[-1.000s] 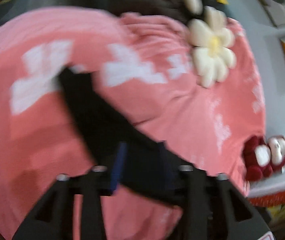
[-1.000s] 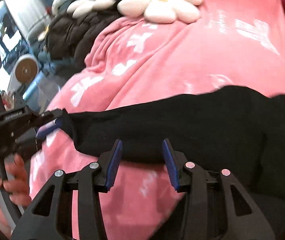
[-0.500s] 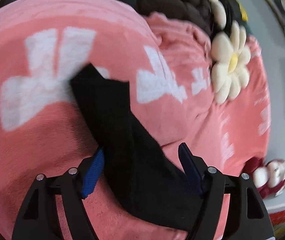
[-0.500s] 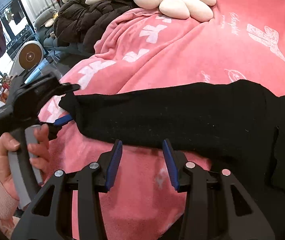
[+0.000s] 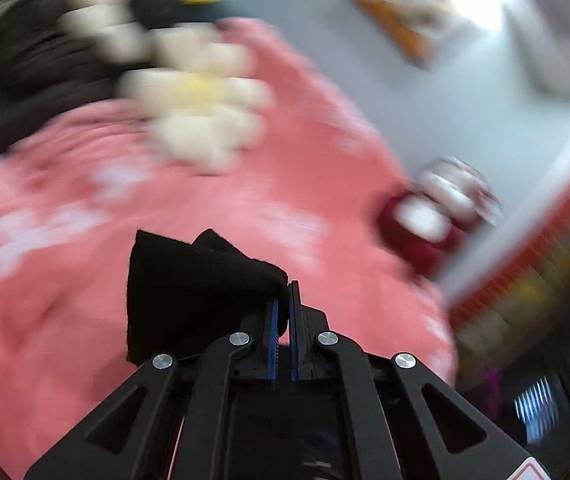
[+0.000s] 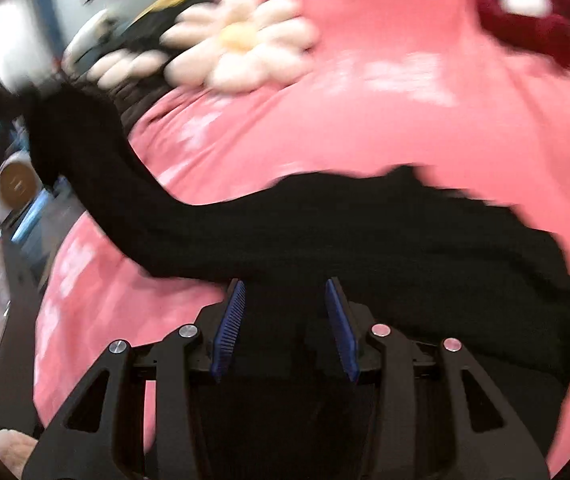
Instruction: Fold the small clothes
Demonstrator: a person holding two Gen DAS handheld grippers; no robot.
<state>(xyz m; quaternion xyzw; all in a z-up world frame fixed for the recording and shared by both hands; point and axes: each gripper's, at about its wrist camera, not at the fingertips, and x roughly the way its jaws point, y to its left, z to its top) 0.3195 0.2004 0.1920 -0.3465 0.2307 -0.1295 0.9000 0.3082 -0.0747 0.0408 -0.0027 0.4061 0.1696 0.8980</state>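
Observation:
A black garment [image 6: 365,232] lies across a pink blanket [image 6: 385,112]. One long narrow end [image 6: 69,144] is lifted up to the upper left. My left gripper [image 5: 283,292] is shut on that end of the black garment [image 5: 189,280], held above the blanket [image 5: 85,240]. My right gripper [image 6: 285,300] is open, with its blue pads either side of the garment's near edge and touching nothing visibly. Both views are motion-blurred.
A cream daisy-shaped cushion [image 6: 241,40] and a dark quilted jacket [image 6: 141,88] lie at the blanket's far side. A red and white plush toy [image 5: 433,216] sits at the blanket's edge by a pale wall [image 5: 425,92]. Room furniture shows at the left [image 6: 13,184].
My left gripper has closed on the garment's narrow end and lifted it off the blanket, swinging up. My right gripper stays open at the garment's near edge.

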